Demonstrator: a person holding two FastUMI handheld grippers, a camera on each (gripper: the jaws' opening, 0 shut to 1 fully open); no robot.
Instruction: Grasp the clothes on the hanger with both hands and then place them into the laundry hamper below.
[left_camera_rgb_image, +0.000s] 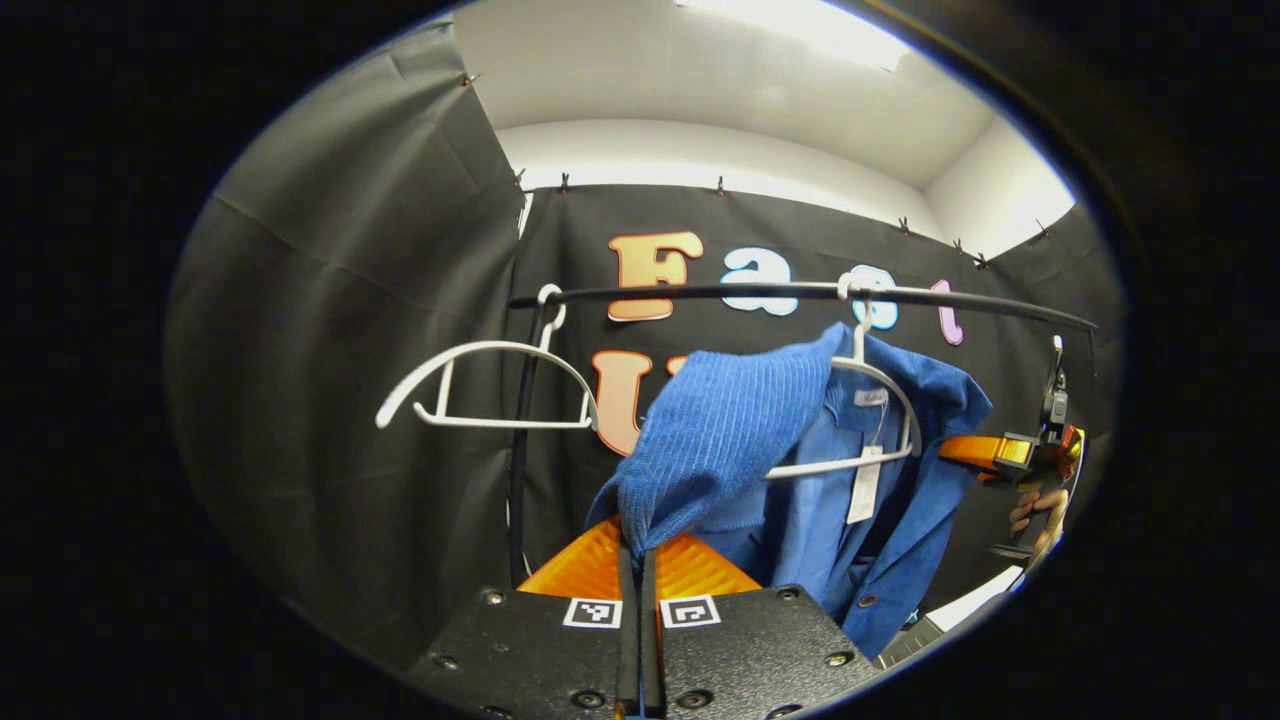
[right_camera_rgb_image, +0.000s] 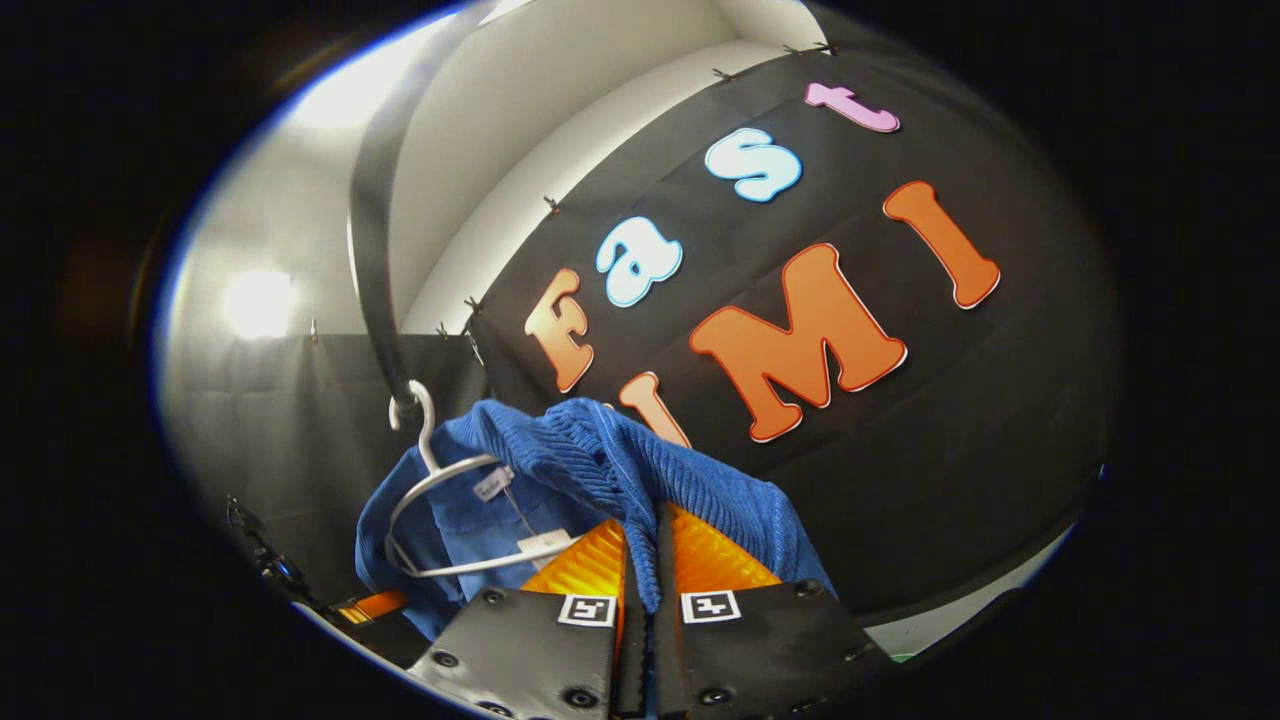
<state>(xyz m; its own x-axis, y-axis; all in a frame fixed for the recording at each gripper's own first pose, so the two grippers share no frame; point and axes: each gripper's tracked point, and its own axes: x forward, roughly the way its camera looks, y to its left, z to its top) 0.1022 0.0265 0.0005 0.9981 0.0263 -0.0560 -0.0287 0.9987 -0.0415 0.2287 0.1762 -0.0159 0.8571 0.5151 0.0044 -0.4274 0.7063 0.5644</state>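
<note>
A: Biggest first — black rail (left_camera_rgb_image: 800, 292)?
B: Runs across the top of the left gripper view, w/ a bare white hanger (left_camera_rgb_image: 487, 385) on its left end. Blue corduroy jacket (left_camera_rgb_image: 800, 480) hangs from a 2nd white hanger (left_camera_rgb_image: 880, 400) toward the right end.
A: Left gripper (left_camera_rgb_image: 637, 560)?
B: Fingers together, pinching a fold of jacket shoulder, pulled off the hanger arm.
A: Right gripper (right_camera_rgb_image: 640, 570)?
B: Same in the right gripper view: clamped on the other shoulder; its hanger (right_camera_rgb_image: 440, 500) sits just left of it.
A: Hamper?
B: Can't tell where.
</note>
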